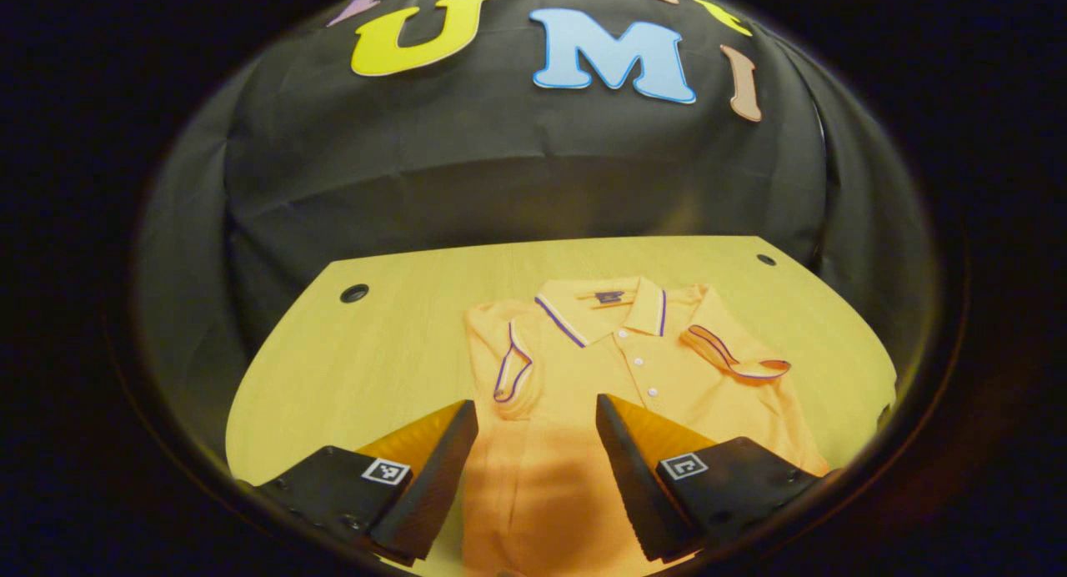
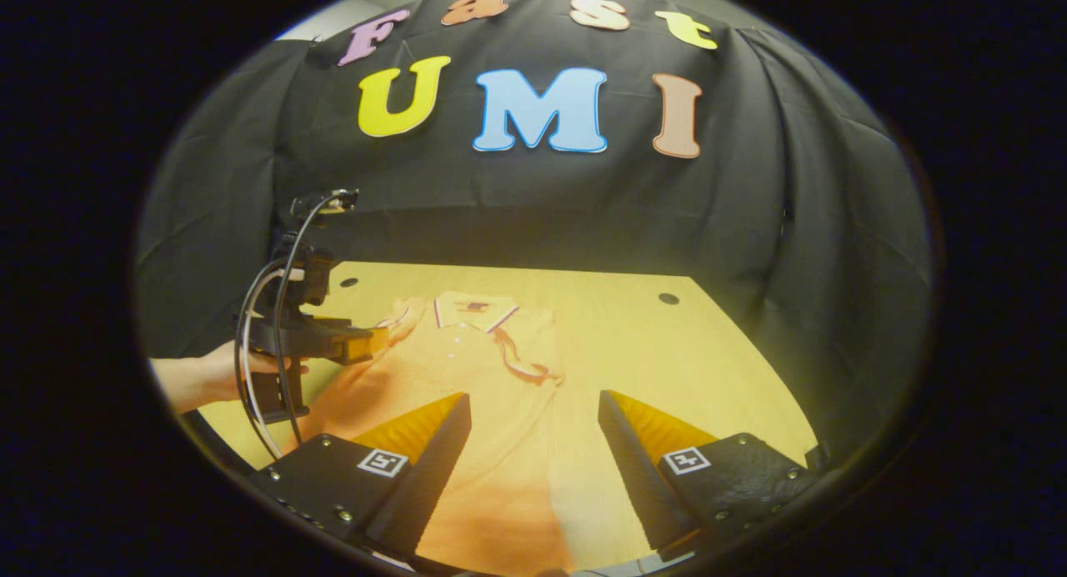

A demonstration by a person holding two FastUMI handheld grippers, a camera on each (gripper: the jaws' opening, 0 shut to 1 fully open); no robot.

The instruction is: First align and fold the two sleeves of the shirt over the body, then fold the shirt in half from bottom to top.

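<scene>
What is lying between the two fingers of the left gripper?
In the left gripper view, the left gripper is open and the shirt body lies between its fingers.

Bare table [image 1: 383, 352] around the shirt [image 1: 583, 393], booth wall [image 1: 500, 185] behind.

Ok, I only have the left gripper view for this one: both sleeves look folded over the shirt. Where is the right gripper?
Observer: The right gripper hangs open over the lower shirt, at its edge nearer the bare table.
Operator: Is it holding anything?
Observer: No, there is nothing between its fingers.
Operator: And how does my left gripper look from there?
Observer: A hand holds the left gripper by the shirt's shoulder area, with a cable looping off its body.
</scene>
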